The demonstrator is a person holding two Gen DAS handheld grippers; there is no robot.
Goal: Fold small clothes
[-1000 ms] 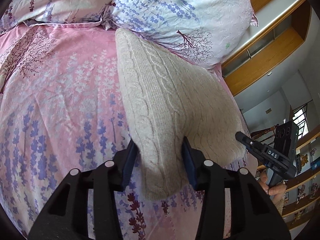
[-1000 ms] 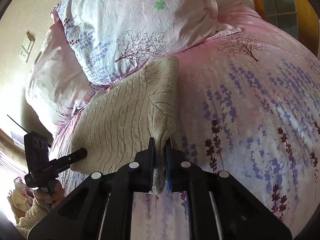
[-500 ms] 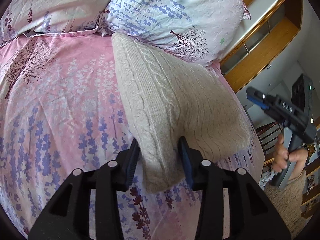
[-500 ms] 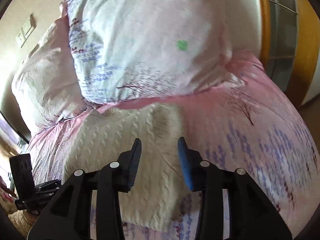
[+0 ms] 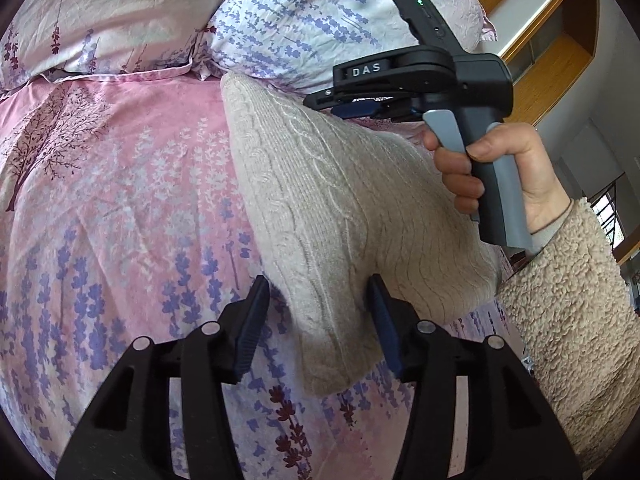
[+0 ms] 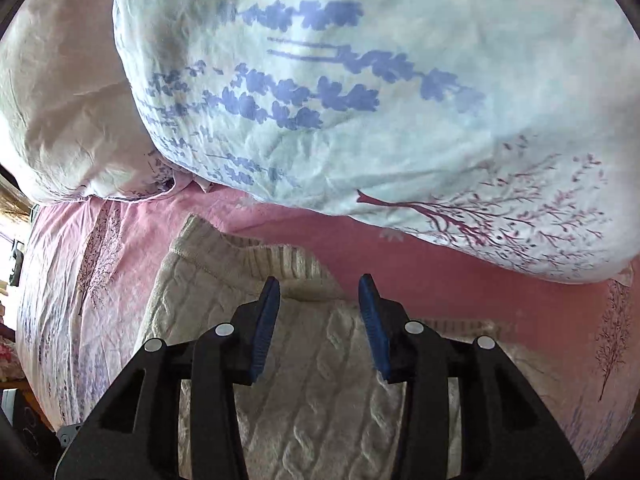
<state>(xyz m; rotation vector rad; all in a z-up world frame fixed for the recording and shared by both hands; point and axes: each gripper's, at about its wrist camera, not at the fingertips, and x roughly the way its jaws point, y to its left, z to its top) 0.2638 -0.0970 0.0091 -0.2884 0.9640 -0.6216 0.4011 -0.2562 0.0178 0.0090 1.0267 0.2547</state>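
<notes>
A cream cable-knit sweater lies folded on the pink floral bedspread. My left gripper is open, its jaws standing either side of the sweater's near corner without pinching it. My right gripper hovers over the sweater's far edge by the pillow, held by a hand in a fleece sleeve. In the right wrist view the right gripper is open and empty, just above the sweater's ribbed edge.
Two floral pillows lie at the head of the bed, close behind the sweater; one pillow fills the right wrist view. A wooden shelf unit stands beyond the bed at right.
My right gripper let go of the sweater, opened and moved across to its far edge by the pillow. My left gripper opened wider around the near corner.
</notes>
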